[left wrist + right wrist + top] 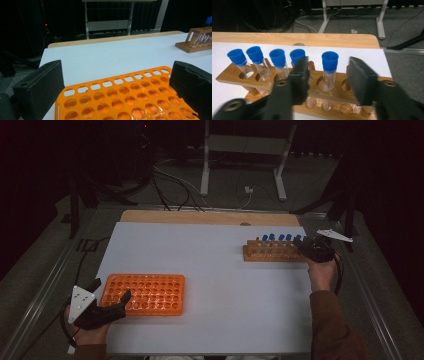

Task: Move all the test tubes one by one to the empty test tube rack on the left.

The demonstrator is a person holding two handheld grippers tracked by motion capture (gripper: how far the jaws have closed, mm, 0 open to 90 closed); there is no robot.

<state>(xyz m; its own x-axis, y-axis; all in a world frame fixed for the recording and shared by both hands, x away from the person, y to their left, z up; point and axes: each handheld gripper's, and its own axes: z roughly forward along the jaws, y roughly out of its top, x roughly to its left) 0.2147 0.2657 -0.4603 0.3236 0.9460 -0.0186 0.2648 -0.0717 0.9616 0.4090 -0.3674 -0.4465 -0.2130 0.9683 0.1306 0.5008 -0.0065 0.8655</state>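
**Jaws Straddle a Capped Tube**

While the white surface (pixel 210 285) carries an orange plastic grid rack (pixel 145 293) between the left gripper's (pixel 111 289) spread jaws, the right gripper (pixel 327 72) stands apart around a clear blue-capped tube (pixel 329 70) in the wooden rack (pixel 287 82). Closing off-centre could tilt it or knock its neighbours.

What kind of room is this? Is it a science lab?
Probably a lab-style test room: a wooden rack holding blue-capped test tubes, an orange tube tray, and cables on the dark floor.
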